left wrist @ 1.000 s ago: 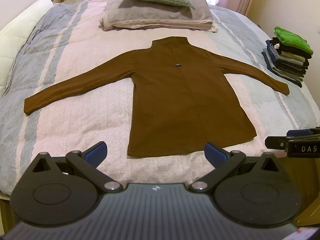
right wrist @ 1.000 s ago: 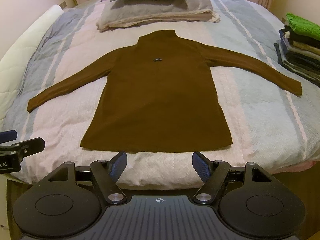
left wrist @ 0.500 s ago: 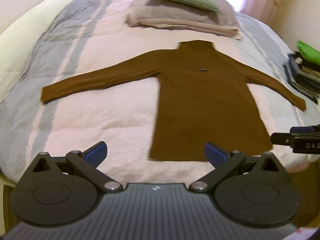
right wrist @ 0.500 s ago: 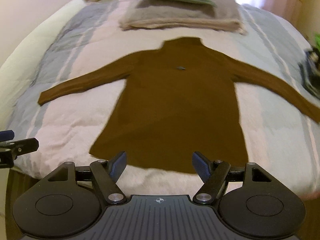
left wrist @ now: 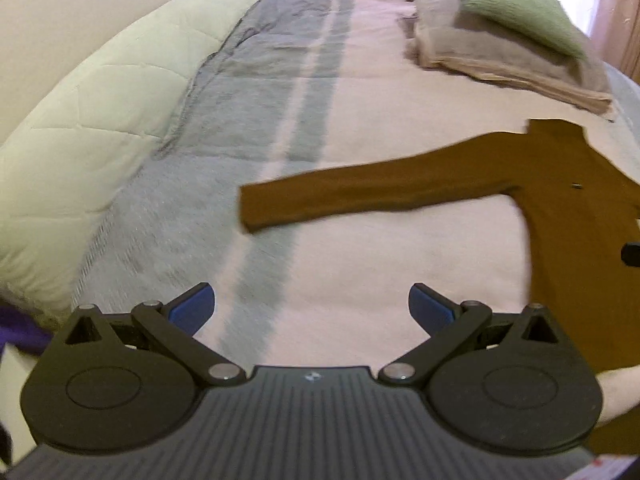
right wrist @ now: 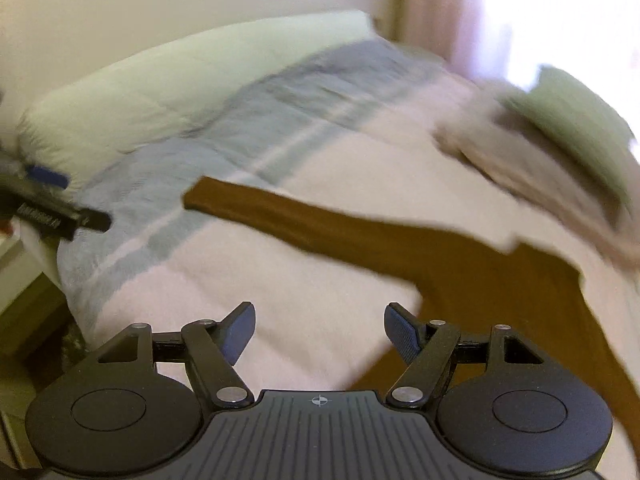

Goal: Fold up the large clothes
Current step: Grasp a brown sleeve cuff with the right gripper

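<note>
The left gripper (left wrist: 311, 312) stands with its blue pads spread wide and nothing between them, only striped bedcover (left wrist: 280, 148) showing through the gap; the right gripper (right wrist: 319, 332) is likewise wide open and empty, its pads over pale cover just short of the garment's side edge; each tool shows at the rim of the other's view. Beyond them one brown long-sleeved garment (left wrist: 568, 240) lies flat and face-up on the bed, its high collar toward the pillows, one sleeve (left wrist: 360, 196) stretched straight out with the cuff resting over the grey-blue stripe, well apart from both tools; the other sleeve is out of frame in both views. It looks like a soft, thin knit, light for its size and limp; it should drape and sag from any single pinch, cling a little to the fuzzy cover, and crease wherever it is laid; nothing in it is fragile. Sensible holds, as I judge it, are the cuff end of the sleeve and the shoulder seam or hem corner, taken at the fabric's edge so the pads close on one layer and its fold, with two spaced holds to keep the cloth from bunching. By count: two grippers, one garment, one sleeve in view; at the head of the bed one green cushion (left wrist: 520, 4) on top of one beige pillow (left wrist: 500, 56); one pale quilted bolster (left wrist: 100, 120) along the wall side.
</note>
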A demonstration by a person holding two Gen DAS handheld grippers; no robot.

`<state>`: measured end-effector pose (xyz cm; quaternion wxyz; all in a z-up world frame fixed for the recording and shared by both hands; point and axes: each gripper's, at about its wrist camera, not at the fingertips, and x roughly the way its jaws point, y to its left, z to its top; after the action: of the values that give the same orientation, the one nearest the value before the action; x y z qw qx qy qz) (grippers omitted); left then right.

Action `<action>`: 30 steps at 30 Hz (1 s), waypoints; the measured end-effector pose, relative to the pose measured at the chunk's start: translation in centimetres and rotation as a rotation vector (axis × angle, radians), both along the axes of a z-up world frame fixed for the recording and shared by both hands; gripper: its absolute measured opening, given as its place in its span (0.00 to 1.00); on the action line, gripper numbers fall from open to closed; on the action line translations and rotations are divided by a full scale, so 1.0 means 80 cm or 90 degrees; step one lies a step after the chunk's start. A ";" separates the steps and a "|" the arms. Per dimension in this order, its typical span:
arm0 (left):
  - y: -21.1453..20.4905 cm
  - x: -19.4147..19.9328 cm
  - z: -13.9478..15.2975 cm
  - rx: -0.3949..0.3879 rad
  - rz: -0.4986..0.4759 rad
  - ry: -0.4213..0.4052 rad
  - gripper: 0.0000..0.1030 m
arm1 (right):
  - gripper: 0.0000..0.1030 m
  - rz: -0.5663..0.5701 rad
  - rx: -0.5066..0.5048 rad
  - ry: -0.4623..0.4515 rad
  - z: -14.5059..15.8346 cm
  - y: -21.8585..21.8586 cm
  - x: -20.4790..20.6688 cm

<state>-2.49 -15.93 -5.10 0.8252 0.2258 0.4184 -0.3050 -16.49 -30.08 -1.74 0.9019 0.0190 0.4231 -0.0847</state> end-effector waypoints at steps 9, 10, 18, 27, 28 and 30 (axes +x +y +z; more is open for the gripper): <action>0.017 0.199 -0.098 0.056 -0.087 -0.008 0.98 | 0.44 0.185 -0.064 0.029 -0.138 0.105 0.227; 0.019 0.215 -0.109 0.060 -0.090 -0.005 0.98 | 0.42 0.200 -0.066 0.030 -0.153 0.111 0.245; 0.041 0.304 -0.176 0.057 -0.057 0.035 0.98 | 0.39 0.338 -0.117 0.048 -0.265 0.159 0.375; 0.061 0.334 -0.196 0.051 -0.016 0.066 0.98 | 0.32 0.447 -0.227 0.068 -0.330 0.194 0.421; 0.061 0.334 -0.196 0.051 -0.018 0.068 0.98 | 0.26 0.455 -0.228 0.070 -0.333 0.195 0.422; 0.060 0.332 -0.194 0.053 -0.025 0.069 0.98 | 0.15 0.467 -0.248 0.069 -0.338 0.197 0.424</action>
<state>24.05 -11.13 -20.66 0.7852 0.2509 0.4703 -0.3151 17.40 -14.35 -28.76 0.8356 -0.3085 0.4244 0.1629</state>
